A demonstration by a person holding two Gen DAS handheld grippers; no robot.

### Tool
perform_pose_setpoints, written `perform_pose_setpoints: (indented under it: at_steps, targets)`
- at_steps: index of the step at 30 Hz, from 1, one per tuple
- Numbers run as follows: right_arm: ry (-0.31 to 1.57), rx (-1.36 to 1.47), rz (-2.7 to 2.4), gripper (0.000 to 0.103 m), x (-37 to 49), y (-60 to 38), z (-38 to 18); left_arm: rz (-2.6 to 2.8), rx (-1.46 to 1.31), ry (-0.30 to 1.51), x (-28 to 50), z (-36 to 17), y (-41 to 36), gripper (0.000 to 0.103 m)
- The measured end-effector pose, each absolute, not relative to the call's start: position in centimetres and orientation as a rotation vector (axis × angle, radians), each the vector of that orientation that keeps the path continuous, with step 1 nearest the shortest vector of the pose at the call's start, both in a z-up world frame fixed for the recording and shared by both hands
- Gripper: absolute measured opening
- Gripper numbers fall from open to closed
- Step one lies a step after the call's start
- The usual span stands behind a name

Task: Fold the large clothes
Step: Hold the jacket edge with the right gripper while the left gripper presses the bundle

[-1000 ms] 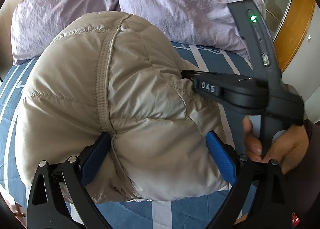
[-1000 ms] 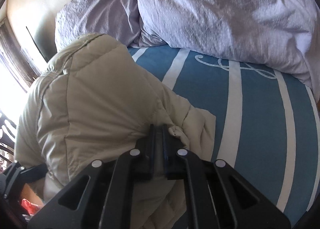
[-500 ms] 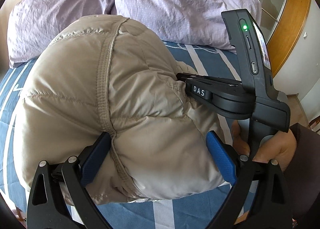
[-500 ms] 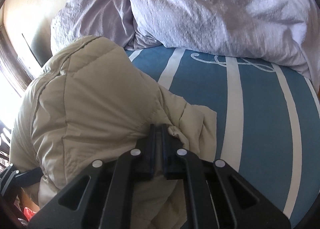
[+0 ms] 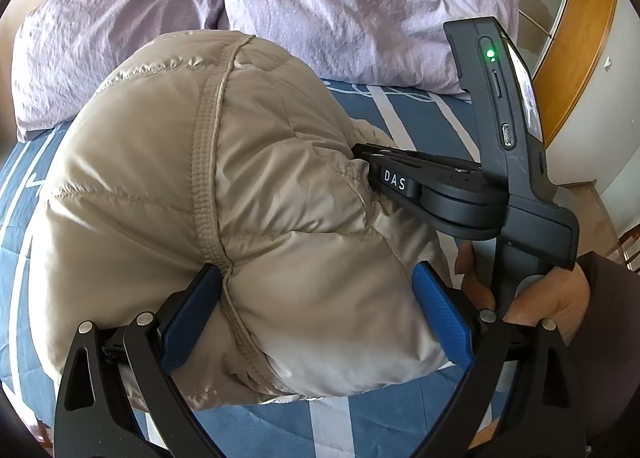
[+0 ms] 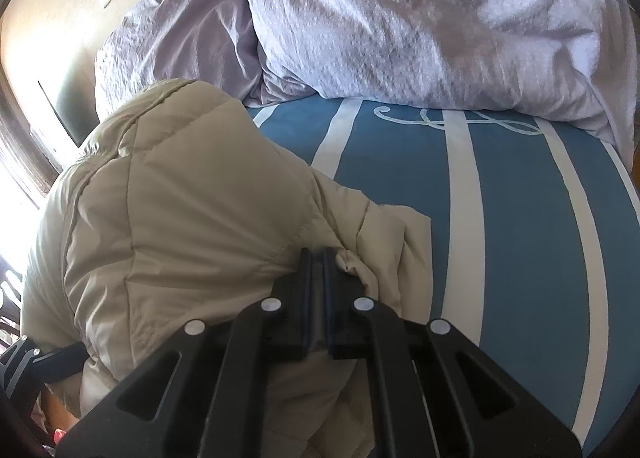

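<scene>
Jacket (image 5: 224, 218) first: a beige padded one, bundled into a puffy mound on the blue striped bed (image 6: 520, 218), toward the bed's left side and just short of the pillows (image 6: 420, 18) at the head end.

My left claw (image 5: 316, 318) has its blue pads spread wide, one on each side of the near bulge of the mound. The padding fills the space between them and touches both, but I read this as cradling or pressing, not a pinch; the jaws stand well apart. My right claw (image 6: 316, 290) has its jaws drawn together on a pinch of fabric at the mound's right flank, just above a loose flap that lies on the sheet.

I judge the fold to be mid-way: the jacket is gathered into a bulk, not yet flattened into a tidy packet. The next move, as I see it, calls for the pinched edge to be carried across or tucked while my left side steadies the bulk, then for the air to be pressed out. Puffy filling springs back, so a loose hold may let the layers slide open.

Readable writing: the letters "DAS" in white on the body of the right claw, seen from the left camera. A green light glows on its handle. I can make out no brand or label on the jacket.
</scene>
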State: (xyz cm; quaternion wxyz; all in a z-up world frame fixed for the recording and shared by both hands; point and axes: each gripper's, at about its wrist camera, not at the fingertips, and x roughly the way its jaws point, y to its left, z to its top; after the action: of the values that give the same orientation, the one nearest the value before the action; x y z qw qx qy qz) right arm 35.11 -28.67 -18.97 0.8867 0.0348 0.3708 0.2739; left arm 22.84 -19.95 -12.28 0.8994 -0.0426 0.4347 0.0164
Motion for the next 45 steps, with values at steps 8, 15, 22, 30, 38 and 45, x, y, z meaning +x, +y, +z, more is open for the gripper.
perform_pose_setpoints:
  at_steps: [8, 15, 22, 30, 38, 45]
  targets:
    - [0.767, 0.088, 0.563, 0.005, 34.9, -28.9, -19.1, 0.006, -0.090, 0.880, 22.1, -10.7, -19.7, 0.094]
    - [0.763, 0.112, 0.559, 0.005, 34.9, -29.1, -19.3, 0.033, -0.097, 0.837, 22.2, -8.0, -18.0, 0.094]
    - [0.758, 0.121, 0.551, 0.005, 34.7, -29.2, -19.3, 0.091, -0.048, 0.784, 24.0, -5.7, -15.8, 0.094]
    - [0.758, 0.131, 0.541, 0.005, 34.6, -29.3, -19.3, 0.180, -0.010, 0.773, 26.9, -4.9, -12.5, 0.094]
    - [0.758, 0.137, 0.528, 0.005, 34.5, -29.4, -19.2, 0.259, -0.024, 0.823, 30.0, -7.0, -9.1, 0.094]
    - [0.747, 0.153, 0.516, 0.005, 34.4, -29.4, -19.2, 0.247, -0.066, 0.812, 30.0, -9.2, -8.3, 0.098]
